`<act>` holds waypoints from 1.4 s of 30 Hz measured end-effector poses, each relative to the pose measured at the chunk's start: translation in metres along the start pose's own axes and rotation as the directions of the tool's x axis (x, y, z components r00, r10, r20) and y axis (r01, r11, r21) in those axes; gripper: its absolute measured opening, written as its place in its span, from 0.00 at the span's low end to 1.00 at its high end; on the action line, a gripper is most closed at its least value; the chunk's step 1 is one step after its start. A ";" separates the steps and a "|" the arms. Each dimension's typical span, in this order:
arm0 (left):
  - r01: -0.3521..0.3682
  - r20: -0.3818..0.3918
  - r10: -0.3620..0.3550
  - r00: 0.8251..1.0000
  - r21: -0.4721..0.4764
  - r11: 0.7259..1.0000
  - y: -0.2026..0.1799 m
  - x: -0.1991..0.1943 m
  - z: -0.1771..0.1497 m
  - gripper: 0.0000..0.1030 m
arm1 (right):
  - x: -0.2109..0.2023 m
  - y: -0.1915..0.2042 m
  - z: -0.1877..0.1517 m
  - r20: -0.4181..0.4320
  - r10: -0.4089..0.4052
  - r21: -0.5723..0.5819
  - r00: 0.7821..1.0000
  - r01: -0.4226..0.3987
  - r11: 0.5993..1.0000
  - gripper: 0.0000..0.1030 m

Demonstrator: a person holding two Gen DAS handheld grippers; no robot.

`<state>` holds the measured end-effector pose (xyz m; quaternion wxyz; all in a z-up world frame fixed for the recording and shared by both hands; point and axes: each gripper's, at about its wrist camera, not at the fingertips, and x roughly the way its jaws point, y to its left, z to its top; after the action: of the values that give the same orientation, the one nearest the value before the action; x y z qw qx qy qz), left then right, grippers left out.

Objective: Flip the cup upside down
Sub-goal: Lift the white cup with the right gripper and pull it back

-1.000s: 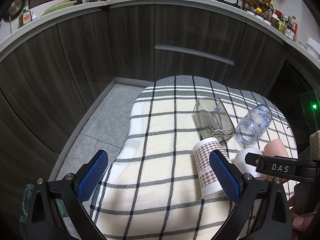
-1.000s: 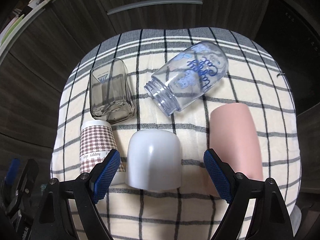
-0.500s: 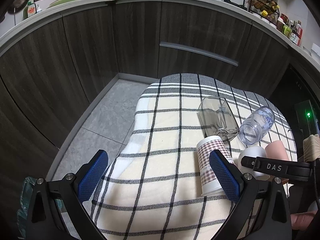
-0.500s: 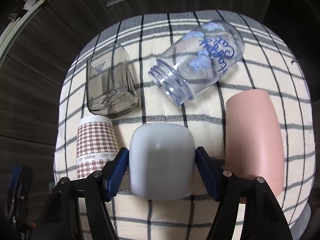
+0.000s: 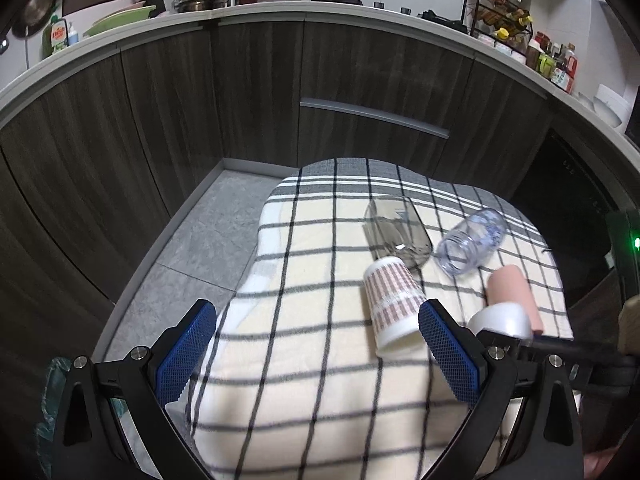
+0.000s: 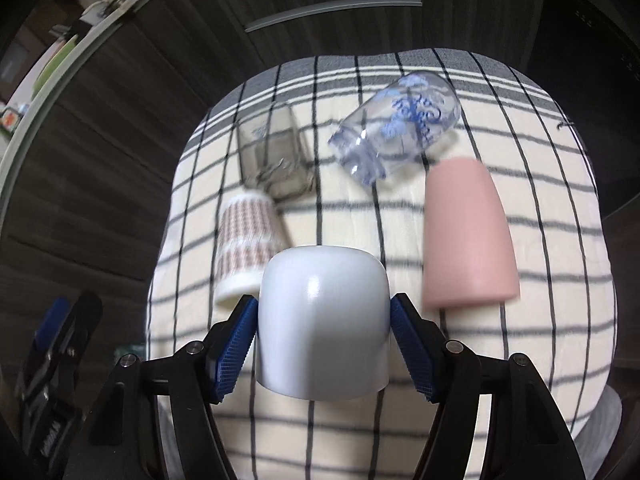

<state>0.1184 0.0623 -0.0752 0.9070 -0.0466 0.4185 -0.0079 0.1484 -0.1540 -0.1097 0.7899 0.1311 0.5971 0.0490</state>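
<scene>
Being clamped between the two blue pads of the right gripper [image 6: 323, 338] is a white cup [image 6: 323, 322], its rounded closed end pointing away from the camera and its open rim facing back toward the gripper body. The cup is being pressed on both sides by the pads; whether it is being held clear of the checked cloth [image 6: 540, 352] or is touching it cannot be told from the right wrist view. In the left wrist view the same white cup [image 5: 501, 320] is being seen at the right edge, just beside the pink cup.

The left gripper [image 5: 318, 354] is being held spread wide, with nothing between its pads, over the near left part of the cloth [image 5: 300, 360].

Four other vessels are lying on their sides on the cloth. A houndstooth-patterned paper cup [image 6: 249, 248] is being shown just to the left of the white cup, its rim toward the camera. Beyond it a smoky glass tumbler [image 6: 274, 158] is lying, touching or nearly touching the paper cup's far end. A clear jar with blue print [image 6: 398, 130] is lying to the right of the tumbler, its threaded mouth pointing toward the middle of the cloth. A pink cup [image 6: 466, 236] is lying to the right of the white cup, apart from it.

Dark wooden cabinet fronts [image 5: 248, 92] are being seen behind the cloth.
</scene>
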 end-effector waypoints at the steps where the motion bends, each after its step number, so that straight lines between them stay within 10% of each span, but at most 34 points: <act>1: 0.002 -0.003 -0.002 1.000 -0.004 1.000 0.000 -0.004 -0.002 1.00 | -0.004 0.000 -0.006 -0.001 0.001 -0.003 1.000 -0.001 1.000 0.65; 27: -0.037 -0.114 0.037 0.993 0.003 0.999 -0.003 -0.008 -0.064 1.00 | 0.034 -0.031 -0.062 -0.093 -0.018 0.046 0.996 0.022 0.999 0.68; 42: 0.029 -0.131 -0.022 0.991 0.051 0.998 -0.054 -0.014 -0.064 1.00 | -0.070 -0.043 -0.077 0.227 -0.109 -0.009 0.968 0.114 0.993 0.77</act>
<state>0.0617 0.0047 -0.1006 0.8785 -0.0273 0.4758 -0.0335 0.0518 -0.2002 -0.0754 0.8556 0.0932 0.5092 -0.0043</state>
